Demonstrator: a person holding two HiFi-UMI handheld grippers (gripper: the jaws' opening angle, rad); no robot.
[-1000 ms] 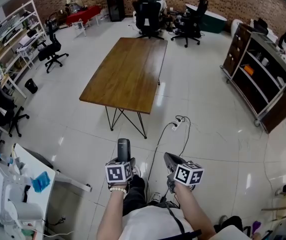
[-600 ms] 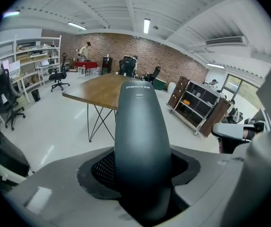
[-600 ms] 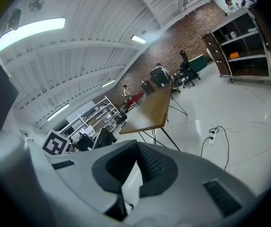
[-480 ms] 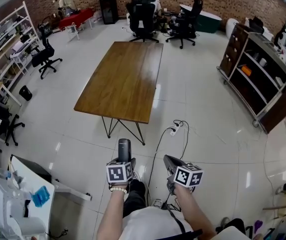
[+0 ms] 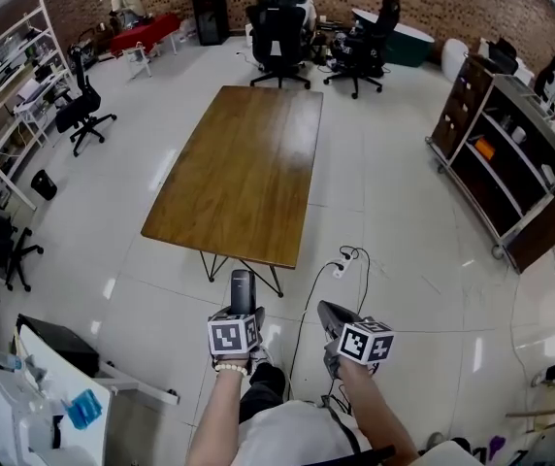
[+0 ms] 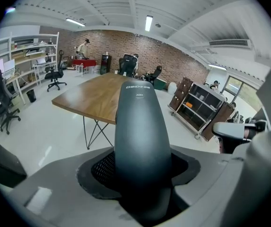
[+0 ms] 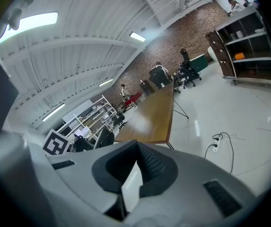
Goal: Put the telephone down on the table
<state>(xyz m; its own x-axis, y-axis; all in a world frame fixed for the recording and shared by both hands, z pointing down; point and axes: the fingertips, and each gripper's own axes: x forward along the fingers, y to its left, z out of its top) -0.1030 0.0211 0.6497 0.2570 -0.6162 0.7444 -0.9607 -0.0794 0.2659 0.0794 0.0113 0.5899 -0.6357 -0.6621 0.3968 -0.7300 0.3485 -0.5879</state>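
Observation:
A dark grey telephone handset (image 5: 242, 287) stands upright between the jaws of my left gripper (image 5: 242, 306), which is shut on its lower part. In the left gripper view the telephone (image 6: 142, 126) fills the middle, rising out of the left gripper (image 6: 142, 176). Beside it, my right gripper (image 5: 334, 316) is held over the floor with its jaws together and nothing between them; the right gripper view shows only a thin slit at the right gripper (image 7: 130, 186). The long wooden table (image 5: 248, 163) stands ahead of both grippers, its near end just beyond the handset.
A power strip with a black cable (image 5: 340, 256) lies on the white floor right of the table's near legs. A dark shelf unit (image 5: 510, 163) stands at the right, office chairs (image 5: 279, 27) at the table's far end, and a white desk (image 5: 35, 396) at the lower left.
The table has come nearer to both grippers as the person walks towards it. The handset stays held in the left gripper, and the right gripper keeps its place beside it.

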